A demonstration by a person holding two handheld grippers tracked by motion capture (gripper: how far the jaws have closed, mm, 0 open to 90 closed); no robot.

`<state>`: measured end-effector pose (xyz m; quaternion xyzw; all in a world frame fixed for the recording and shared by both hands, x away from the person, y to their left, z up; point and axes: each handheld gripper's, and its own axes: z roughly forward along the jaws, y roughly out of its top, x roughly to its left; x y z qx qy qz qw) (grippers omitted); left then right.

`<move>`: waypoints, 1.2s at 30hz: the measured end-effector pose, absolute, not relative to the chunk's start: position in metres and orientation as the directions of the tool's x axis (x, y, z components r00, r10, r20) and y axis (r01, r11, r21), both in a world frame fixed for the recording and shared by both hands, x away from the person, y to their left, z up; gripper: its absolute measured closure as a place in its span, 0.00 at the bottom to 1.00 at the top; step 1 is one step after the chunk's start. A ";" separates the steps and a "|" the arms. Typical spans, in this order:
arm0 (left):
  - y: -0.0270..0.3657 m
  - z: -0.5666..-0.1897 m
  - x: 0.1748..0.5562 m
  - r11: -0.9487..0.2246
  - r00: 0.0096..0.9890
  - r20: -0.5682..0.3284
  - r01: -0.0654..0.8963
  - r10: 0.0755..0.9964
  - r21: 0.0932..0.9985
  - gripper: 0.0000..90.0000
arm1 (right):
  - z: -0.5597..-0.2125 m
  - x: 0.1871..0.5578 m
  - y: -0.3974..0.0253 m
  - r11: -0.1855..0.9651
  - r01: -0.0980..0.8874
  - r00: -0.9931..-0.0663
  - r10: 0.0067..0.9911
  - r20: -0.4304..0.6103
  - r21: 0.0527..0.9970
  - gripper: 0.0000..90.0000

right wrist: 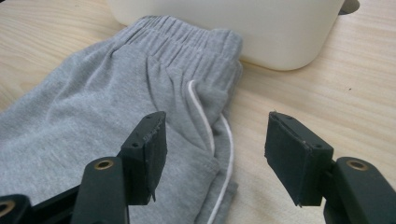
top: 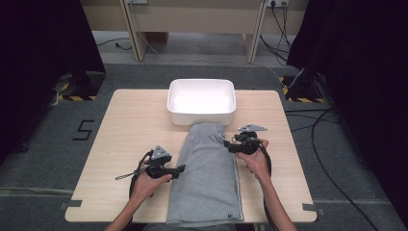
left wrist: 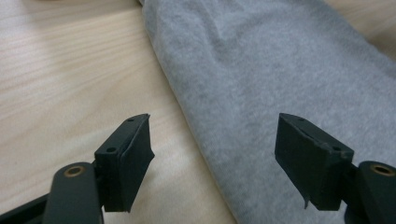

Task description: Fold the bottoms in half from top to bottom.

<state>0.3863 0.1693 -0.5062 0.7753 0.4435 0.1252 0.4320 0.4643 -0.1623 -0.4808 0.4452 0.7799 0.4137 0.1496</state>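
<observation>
We held the left gripper [top: 182, 168] with jaws spread wide at the left edge of the grey shorts [top: 207, 173], which lay folded lengthwise down the table's [top: 125, 125] middle, their waistband touching the white bin [top: 201, 102]. Our right gripper [top: 222, 139], also wide open, straddled the shorts' right edge near the waistband.

Only thing I can actually read from up here is a big black "5" [top: 84, 130] marked on the grey carpet floor [top: 43, 144], off the left side of my table [top: 130, 120], about level with its far half. Nothing printed on anything else that I can make out.
</observation>
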 end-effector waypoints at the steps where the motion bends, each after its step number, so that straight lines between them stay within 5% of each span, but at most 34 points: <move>1: 0.169 -0.505 0.389 -0.226 0.572 -0.194 0.581 0.797 0.782 0.29 | -0.480 0.465 -0.162 0.259 0.574 -0.557 0.819 0.138 0.777 0.44; 17: 0.152 -0.493 0.453 -0.161 0.534 -0.283 0.638 0.797 0.753 0.30 | -0.479 0.496 -0.154 0.284 0.608 -0.571 0.805 0.160 0.741 0.43; 36: 0.127 -0.497 0.502 -0.190 0.513 -0.288 0.691 0.809 0.697 0.37 | -0.497 0.514 -0.136 0.324 0.662 -0.578 0.795 0.184 0.676 0.44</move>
